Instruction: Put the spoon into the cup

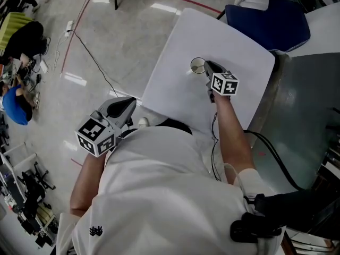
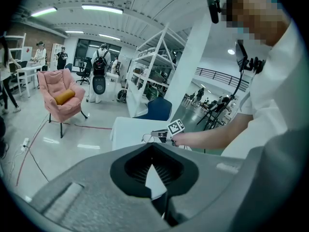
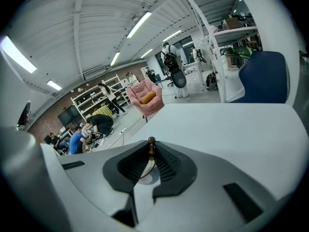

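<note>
Spoon [image 3: 151,142] — a thin one, its handle ending in a dark brown turned knob, wood by the look — is standing roughly upright in the right gripper [image 1: 207,66]. The ribbed black pads are pinching the shaft just below the knob. The bowl end is pointing down and hiding behind the jaws, so its shape cannot be told.

Right under it the round rim of the small pale cup [image 1: 193,64] is showing. That puts the spoon over the cup's mouth, about the middle of the square white table [image 1: 239,41]. Whether the tip is already sitting inside the rim or only above it is not clear.

Gripping it by the top end looks like a way of letting the bowl go straight in without the jaws meeting the rim. By that reading, the lowering is the step in hand.

The left gripper [image 1: 129,105] is hanging off the table's near-left corner, close to the person's white shirt [image 1: 159,195] and well apart from the cup. Its pads are meeting at the tips with nothing between them — idling, out of the way.
</note>
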Demonstrator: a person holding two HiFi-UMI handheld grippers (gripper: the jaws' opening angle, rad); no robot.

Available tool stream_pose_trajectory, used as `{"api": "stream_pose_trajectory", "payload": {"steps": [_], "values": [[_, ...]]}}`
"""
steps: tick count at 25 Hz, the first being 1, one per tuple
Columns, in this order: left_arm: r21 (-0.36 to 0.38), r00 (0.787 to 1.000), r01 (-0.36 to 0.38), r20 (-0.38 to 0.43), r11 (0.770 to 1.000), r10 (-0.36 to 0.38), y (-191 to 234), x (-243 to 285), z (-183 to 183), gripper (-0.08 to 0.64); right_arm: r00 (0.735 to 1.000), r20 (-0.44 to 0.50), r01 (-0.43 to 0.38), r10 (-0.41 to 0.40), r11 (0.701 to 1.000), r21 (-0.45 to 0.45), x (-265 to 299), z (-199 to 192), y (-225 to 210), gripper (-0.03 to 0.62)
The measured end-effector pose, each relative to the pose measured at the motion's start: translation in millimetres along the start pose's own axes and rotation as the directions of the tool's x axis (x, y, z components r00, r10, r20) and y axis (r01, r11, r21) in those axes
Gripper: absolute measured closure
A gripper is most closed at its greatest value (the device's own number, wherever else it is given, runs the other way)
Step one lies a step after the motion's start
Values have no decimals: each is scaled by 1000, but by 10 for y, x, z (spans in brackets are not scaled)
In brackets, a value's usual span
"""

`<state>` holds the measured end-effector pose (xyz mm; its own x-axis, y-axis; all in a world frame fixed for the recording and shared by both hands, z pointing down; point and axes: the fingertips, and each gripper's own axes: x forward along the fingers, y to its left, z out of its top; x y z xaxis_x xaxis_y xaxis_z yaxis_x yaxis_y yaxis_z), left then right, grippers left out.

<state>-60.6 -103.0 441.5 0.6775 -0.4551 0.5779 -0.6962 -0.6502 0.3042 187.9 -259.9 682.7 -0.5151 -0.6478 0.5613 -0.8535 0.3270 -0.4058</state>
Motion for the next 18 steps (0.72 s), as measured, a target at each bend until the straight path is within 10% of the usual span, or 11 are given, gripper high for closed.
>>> {"api": "stream_pose_trajectory", "payload": {"steps": [18], "values": [[9, 1000, 13, 12, 1000, -13, 16, -72, -61, 555, 999, -25, 24, -25, 1000, -12, 28, -87, -67, 492]]}}
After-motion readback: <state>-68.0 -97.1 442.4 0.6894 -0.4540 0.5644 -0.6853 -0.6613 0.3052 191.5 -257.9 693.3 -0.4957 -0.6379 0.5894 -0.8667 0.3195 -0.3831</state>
